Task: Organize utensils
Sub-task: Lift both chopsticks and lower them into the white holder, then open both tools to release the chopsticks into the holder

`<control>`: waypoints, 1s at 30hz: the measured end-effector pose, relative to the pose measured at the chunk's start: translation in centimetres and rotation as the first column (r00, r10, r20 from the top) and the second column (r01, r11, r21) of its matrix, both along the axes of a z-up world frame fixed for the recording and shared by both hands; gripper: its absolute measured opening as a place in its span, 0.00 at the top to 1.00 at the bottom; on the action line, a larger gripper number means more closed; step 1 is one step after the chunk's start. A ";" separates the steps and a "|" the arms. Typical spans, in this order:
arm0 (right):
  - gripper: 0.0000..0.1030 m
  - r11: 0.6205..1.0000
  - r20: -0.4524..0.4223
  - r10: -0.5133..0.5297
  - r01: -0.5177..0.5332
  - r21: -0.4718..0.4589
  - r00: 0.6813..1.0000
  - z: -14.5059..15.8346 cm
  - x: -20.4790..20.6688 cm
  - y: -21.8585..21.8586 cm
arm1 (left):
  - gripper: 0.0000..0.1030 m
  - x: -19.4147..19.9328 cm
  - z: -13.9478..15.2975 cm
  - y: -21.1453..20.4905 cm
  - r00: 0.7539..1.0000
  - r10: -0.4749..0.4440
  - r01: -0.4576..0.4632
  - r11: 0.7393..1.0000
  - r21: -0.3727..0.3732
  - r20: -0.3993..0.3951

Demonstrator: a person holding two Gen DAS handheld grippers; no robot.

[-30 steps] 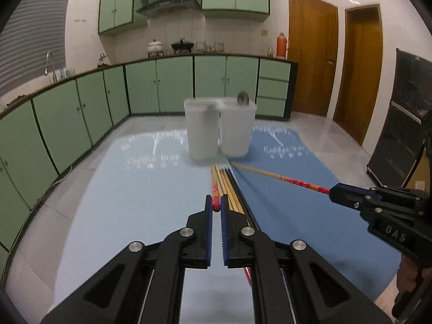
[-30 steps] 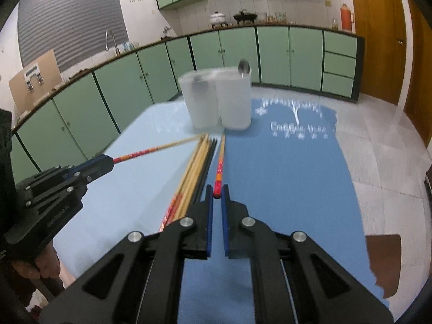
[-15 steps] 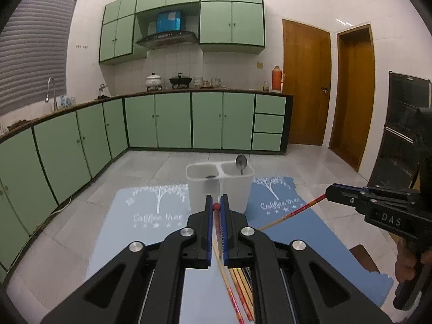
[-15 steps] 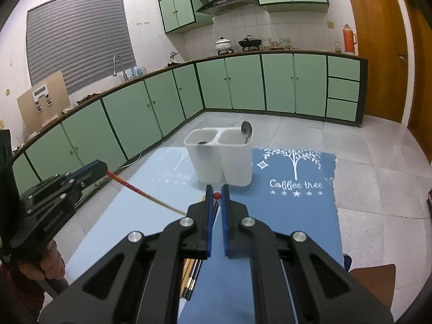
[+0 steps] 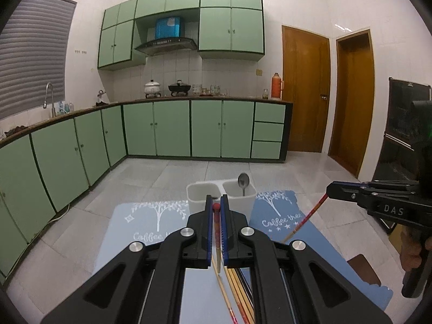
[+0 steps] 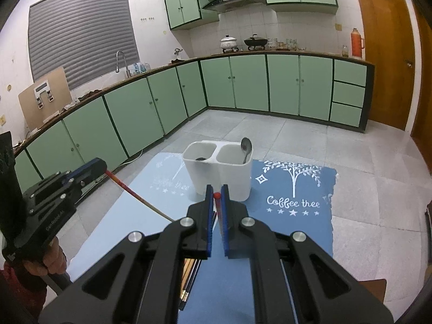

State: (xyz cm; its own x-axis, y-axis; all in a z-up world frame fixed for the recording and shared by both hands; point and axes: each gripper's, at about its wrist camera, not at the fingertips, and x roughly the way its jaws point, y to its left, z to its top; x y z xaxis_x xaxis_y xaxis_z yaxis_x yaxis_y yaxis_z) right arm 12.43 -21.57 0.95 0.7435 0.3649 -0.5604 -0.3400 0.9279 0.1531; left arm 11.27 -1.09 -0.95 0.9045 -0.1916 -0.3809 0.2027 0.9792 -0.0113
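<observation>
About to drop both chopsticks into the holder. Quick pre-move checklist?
1. Left gripper shut on its chopstick: ok.
2. Right gripper shut on its chopstick: ok.
3. Both sticks lifted off the mat: ok.
4. Holder upright, ahead of both grippers: ok.
5. Left compartment free: cannot tell, something dark lies inside; the spoon stands in the right one.
6. Sticks aligned over an opening: not ok.

right gripper (image 6: pixel 216 197): jaws pinched on red-tipped chopstick (image 6: pixel 216 196)
left gripper (image 6: pixel 101 165): clamps 2nd chopstick (image 6: pixel 135 195), slanting down-right
holder (image 6: pixel 218 172): white, 2 compartments; spoon (image 6: pixel 246 148) upright in right one
loose sticks (image 6: pixel 190 278): on blue mat (image 6: pixel 291 210)
</observation>
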 end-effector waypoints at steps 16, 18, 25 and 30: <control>0.96 0.998 0.084 0.060 -0.058 -0.023 0.995 6.2 2.4 0.0 | 0.95 1.7 5.2 0.5 0.994 -0.009 0.011 1.000 -0.022 0.106; 0.96 0.998 0.112 0.064 -0.061 -0.034 0.992 7.4 3.0 0.2 | 0.95 2.1 6.2 0.4 0.992 -0.007 0.009 1.000 -0.018 0.130; 0.96 0.998 0.192 0.054 -0.052 -0.019 0.980 11.6 6.4 0.3 | 0.95 4.5 10.0 0.4 0.977 0.003 0.003 1.000 -0.029 0.211; 0.96 0.999 0.223 0.033 -0.033 -0.004 0.974 12.8 10.4 0.5 | 0.95 7.4 10.6 0.2 0.975 0.016 -0.008 0.999 -0.035 0.222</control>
